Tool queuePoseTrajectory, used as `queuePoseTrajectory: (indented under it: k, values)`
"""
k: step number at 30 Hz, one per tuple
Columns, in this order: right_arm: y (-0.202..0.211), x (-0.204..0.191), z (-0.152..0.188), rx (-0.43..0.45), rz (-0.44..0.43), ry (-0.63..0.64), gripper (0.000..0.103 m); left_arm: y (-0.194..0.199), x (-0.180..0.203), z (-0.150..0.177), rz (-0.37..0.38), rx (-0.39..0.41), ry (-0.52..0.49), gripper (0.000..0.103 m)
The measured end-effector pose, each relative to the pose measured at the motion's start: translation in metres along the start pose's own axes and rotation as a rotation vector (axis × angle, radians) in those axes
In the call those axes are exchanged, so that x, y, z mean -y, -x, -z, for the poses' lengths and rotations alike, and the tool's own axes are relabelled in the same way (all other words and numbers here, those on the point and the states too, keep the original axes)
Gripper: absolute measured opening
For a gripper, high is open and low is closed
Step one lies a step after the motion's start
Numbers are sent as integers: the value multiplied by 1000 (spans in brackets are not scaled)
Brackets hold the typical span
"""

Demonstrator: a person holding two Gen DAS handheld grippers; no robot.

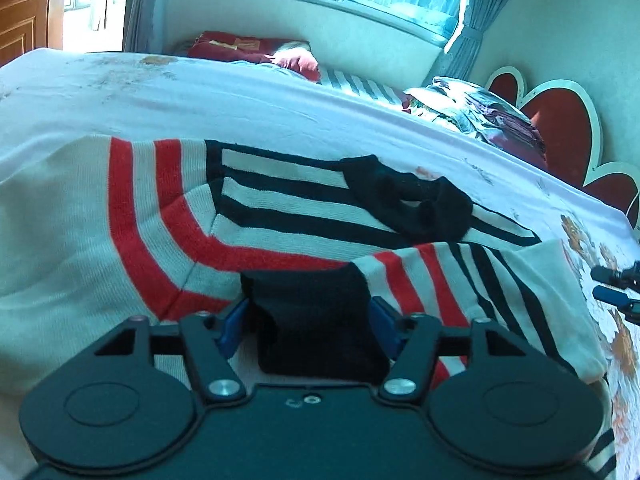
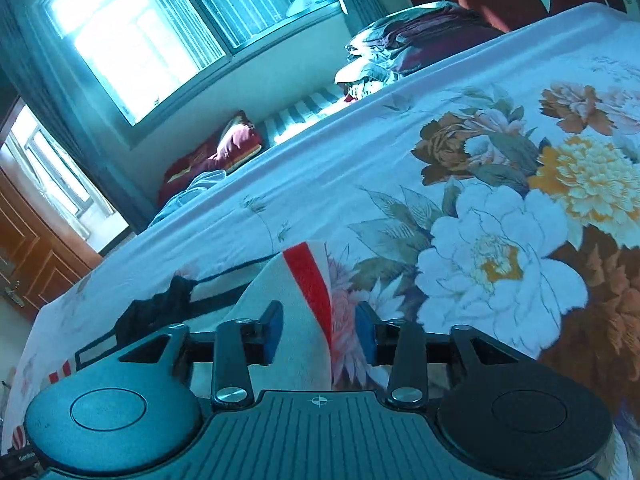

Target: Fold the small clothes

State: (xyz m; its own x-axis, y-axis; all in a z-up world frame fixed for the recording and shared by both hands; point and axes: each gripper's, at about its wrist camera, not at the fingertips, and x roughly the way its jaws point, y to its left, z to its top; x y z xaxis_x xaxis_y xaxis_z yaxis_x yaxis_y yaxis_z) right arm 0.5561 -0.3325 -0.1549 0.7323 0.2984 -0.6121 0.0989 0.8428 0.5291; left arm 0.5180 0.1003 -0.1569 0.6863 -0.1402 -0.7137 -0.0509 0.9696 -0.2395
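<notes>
Sweater (image 1: 280,208) on floral bedsheet (image 2: 500,240), left gripper (image 1: 310,322) fingers pinching its black cuff (image 1: 316,320), right gripper (image 2: 320,332) fingers spread

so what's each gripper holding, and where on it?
Left gripper straddles the striped sweater's dark cuff; whether it is clamped can't be told. Right gripper open, holding nothing.

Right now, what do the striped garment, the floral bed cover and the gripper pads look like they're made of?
Cream garment with red and navy stripes: ribbed knit, matte; fine ribs show, likely cotton or acrylic. White floral-print bed cover: smooth woven cloth, slight sheen, printed flowers; fibre unclear. Blue pads on the right hand-held gripper: matte, probably rubber or foam, on black rigid arms that look plastic.
</notes>
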Motion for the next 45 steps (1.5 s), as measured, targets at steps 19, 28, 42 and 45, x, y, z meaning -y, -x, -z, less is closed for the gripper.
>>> queuePoseTrajectory:
  k: [19,28,42,45]
  values:
    - [-45,16,-18,-68,32,115,15,-1,3,4,-70,64,-48,39]
    - [-42,-74,17,-86,-94,452,42,-18,106,-7,35,59,-212,48]
    - [-72,-21,-12,-121,131,453,0,-48,68,-20,-111,-8,-259,42]
    - [-63,-35,-7,-111,142,474,0,-36,85,-20,-104,8,-272,32]
